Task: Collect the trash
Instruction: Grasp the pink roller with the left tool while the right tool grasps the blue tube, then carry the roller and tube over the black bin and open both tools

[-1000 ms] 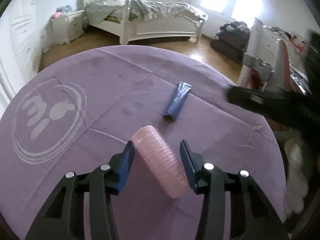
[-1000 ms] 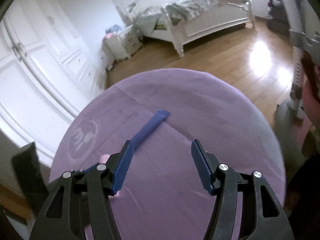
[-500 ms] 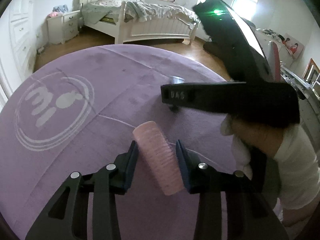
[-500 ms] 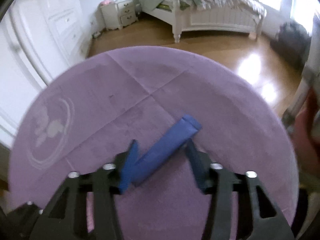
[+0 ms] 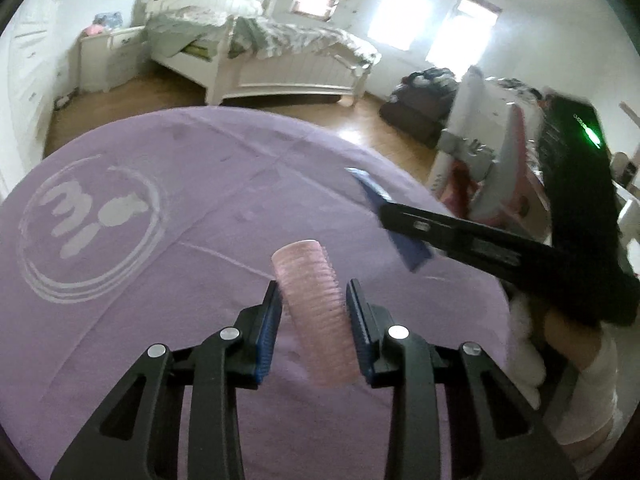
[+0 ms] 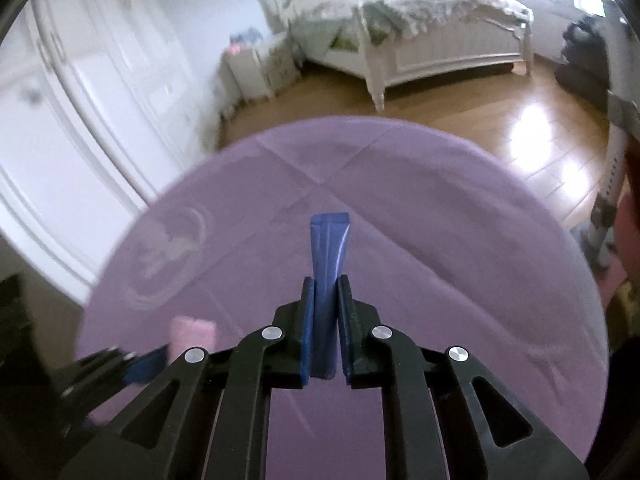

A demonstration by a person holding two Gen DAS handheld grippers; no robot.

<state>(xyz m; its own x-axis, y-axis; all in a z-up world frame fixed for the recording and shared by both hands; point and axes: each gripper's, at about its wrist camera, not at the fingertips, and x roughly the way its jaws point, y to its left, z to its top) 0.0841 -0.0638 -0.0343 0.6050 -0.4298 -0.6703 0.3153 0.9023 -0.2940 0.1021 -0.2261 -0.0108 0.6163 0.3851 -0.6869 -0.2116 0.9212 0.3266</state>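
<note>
Above the purple round table (image 6: 440,240), the right gripper (image 6: 324,300) now pinches the blue tube (image 6: 329,248), lifted since half a second ago, while the left gripper (image 5: 314,304) still clamps the pink roller (image 5: 316,304), barely visible in the right view.

**Layout: two grippers over round table**

L gripper (image 5: 314,316) clamps roller (image 5: 316,312), near table (image 5: 160,320) front edge. R gripper (image 6: 324,320) to its right, pinching tube (image 6: 329,252). Bed (image 5: 288,60) behind table, nightstand (image 5: 106,56) left of bed.

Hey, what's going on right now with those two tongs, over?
Left tongs shut on pink roller. Right tongs shut on blue tube. Both over purple table. Nothing blocking.
</note>
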